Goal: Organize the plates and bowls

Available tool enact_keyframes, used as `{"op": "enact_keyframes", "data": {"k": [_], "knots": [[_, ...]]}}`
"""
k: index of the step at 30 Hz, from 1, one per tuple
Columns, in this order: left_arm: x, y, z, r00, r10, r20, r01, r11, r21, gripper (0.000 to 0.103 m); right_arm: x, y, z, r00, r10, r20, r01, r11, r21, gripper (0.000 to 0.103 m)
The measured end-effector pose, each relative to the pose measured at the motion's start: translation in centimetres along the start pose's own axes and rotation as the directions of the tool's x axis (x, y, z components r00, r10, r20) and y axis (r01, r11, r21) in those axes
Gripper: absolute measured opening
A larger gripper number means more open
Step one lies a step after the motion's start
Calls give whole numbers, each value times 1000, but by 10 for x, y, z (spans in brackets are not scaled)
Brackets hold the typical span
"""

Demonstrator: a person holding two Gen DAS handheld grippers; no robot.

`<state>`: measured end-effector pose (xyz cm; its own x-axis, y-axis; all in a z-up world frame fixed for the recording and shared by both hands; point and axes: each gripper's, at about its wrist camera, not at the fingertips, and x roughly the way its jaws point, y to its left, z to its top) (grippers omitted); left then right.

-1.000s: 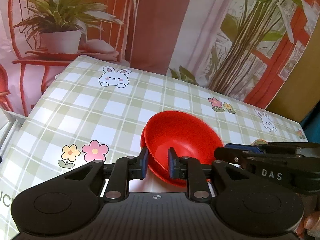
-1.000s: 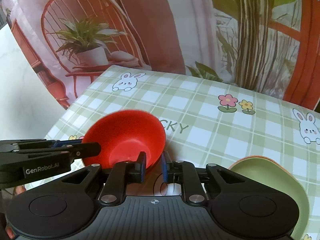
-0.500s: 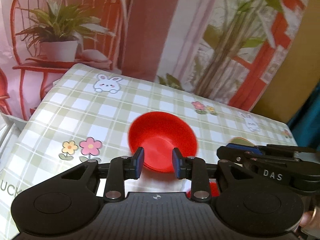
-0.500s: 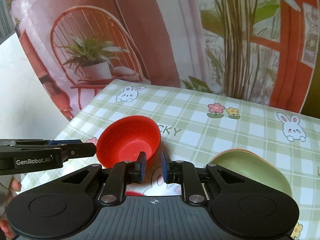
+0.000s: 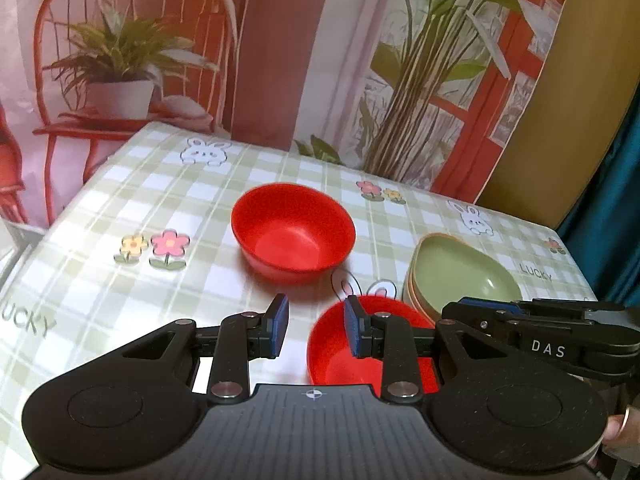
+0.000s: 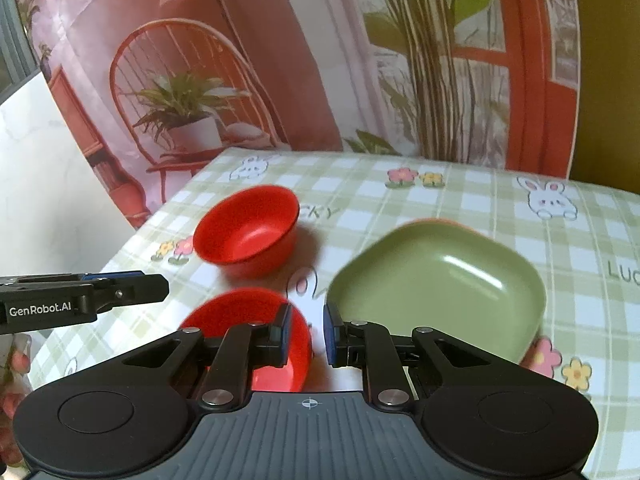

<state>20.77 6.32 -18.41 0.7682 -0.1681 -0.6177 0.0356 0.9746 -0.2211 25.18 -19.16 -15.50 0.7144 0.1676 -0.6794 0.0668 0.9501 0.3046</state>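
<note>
A red bowl stands upright mid-table; it also shows in the right wrist view. A second red bowl sits nearer, below both grippers, also seen in the right wrist view. A green plate lies on a stack of orange plates at the right. My left gripper is open and empty, held back above the table. My right gripper is open a little and empty, above the near bowl's right rim.
The table has a green checked cloth with bunny and flower prints. A printed backdrop of a chair and plants hangs behind its far edge. The left table edge drops off near a white wall.
Both grippers have let go of the red bowl, opened and drawn back and up. The bowl now stands alone on the table, and the second red bowl and plates have come into view.
</note>
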Motion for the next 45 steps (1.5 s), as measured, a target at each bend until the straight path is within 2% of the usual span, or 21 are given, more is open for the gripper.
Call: {"op": "enact_keyframes", "data": {"k": [12, 27, 31, 33, 45], "knots": [[8, 4, -23, 998, -1, -67, -1, 999, -33, 32, 6, 3, -18, 999, 21, -40, -21, 1000, 18, 17], [22, 0, -35, 993, -20, -118, 13, 998, -64, 31, 16, 0, -28, 997, 22, -78, -20, 999, 34, 17], [25, 0, -38, 991, -23, -135, 13, 997, -74, 21, 18, 0, -28, 996, 27, -85, -23, 999, 39, 16], [25, -1, -39, 991, -29, -134, 20, 997, -73, 16, 17, 1, -28, 996, 28, -82, -26, 999, 35, 11], [14, -1, -26, 995, -13, -98, 9, 999, -40, 16, 7, 9, -14, 998, 45, -39, -44, 999, 27, 10]]}}
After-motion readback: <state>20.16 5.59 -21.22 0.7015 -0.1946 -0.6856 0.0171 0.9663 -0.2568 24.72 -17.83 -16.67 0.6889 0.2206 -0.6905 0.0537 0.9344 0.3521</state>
